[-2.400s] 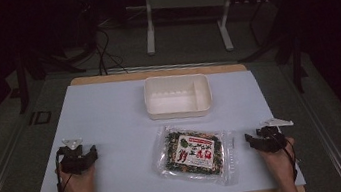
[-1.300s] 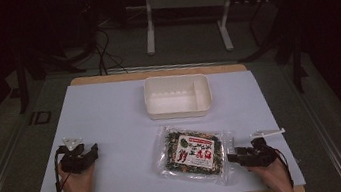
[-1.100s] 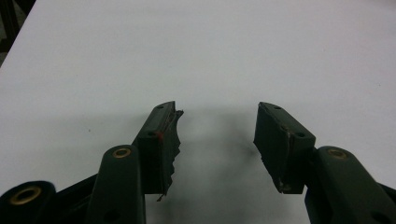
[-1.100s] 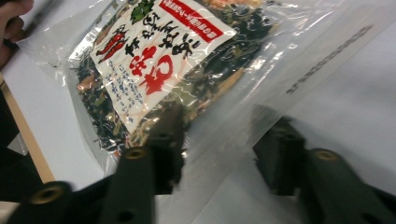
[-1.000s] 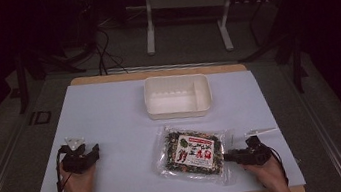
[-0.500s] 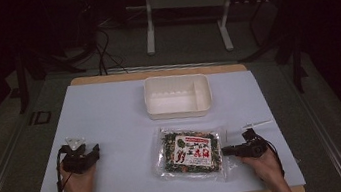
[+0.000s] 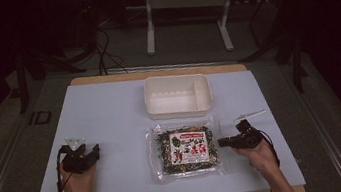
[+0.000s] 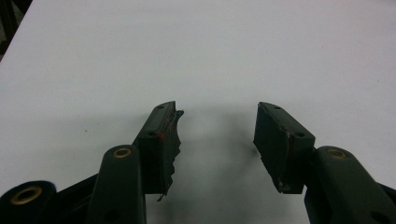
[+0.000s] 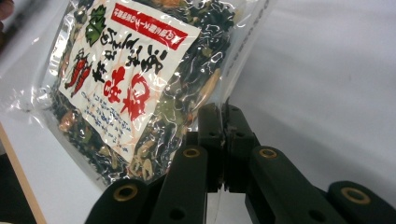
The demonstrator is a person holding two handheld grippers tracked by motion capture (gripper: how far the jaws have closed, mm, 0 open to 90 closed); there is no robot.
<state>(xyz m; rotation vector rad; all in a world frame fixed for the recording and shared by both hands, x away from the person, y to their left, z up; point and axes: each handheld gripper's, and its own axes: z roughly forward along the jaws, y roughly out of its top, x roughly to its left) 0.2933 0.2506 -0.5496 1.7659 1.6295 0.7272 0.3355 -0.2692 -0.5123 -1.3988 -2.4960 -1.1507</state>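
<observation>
1. Table (image 7: 110,114): white surface, wood edge at the near side. A person's two forearms come in from the bottom of the high view.
2. White tub (image 7: 177,95): empty, toward the far middle, just beyond the packet.
3. Food packet (image 7: 186,147): clear bag with a red-and-white label, mid-table, long axis running near-to-far. In the right gripper view (image 9: 135,88) its right edge looks raised off the table.
4. Right gripper (image 7: 226,142): at the packet's right edge, pointing left. Jaws have just been closing and now pinch the clear border (image 9: 223,135).
5. Left gripper (image 7: 82,158): well left of the packet, resting. Jaws stand wide apart with nothing between (image 8: 217,135).
6. Judgement: right hand is nearer; the tub lies beyond the packet's far short edge, so the carry goes away from the person.
</observation>
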